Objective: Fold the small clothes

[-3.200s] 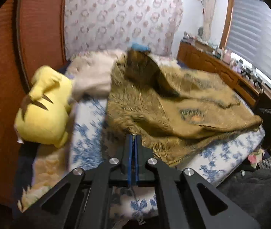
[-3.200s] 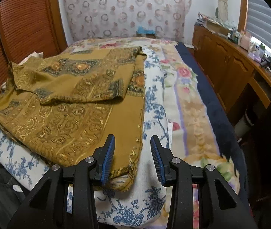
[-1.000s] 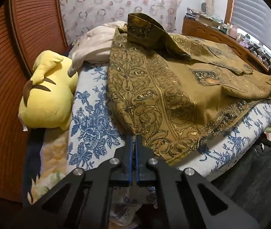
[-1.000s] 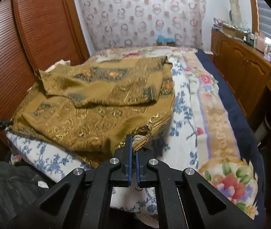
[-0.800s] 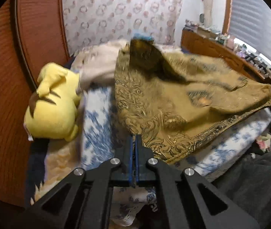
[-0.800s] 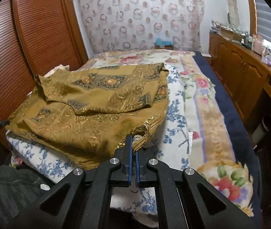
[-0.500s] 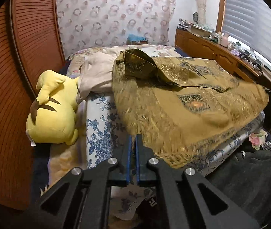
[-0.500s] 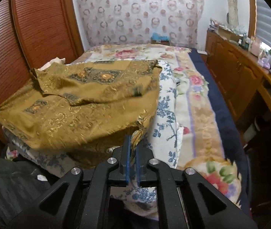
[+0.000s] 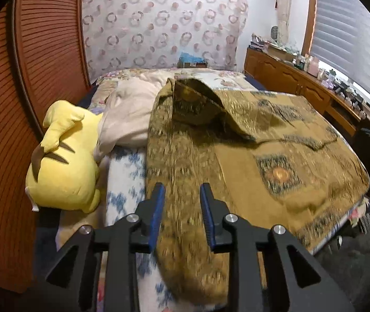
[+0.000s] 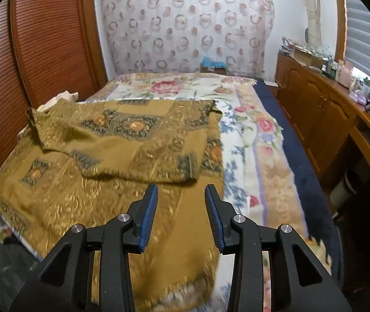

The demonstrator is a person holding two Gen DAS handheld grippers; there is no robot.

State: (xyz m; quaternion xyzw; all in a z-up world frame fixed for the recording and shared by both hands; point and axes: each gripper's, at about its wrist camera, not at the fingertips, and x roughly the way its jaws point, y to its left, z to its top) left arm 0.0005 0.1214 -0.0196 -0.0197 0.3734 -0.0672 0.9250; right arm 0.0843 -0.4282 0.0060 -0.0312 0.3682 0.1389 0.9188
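Opening both jaw sets partway: left gripper [image 9: 180, 192] and right gripper [image 10: 181, 193] gripping nothing, hovering over the gold patterned garment [image 9: 250, 161] on the bed [image 10: 270, 171].

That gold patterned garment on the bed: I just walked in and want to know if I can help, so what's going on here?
A person is folding a mustard-gold brocade garment spread on the floral-quilted bed, with a handheld gripper in each hand. One sleeve already lies folded across the body. Both the left gripper and the right gripper are opening their blue-padded jaws over the near hem; the cloth lies beneath, not pinched. A yellow plush toy and a cream pillow sit beside the garment.
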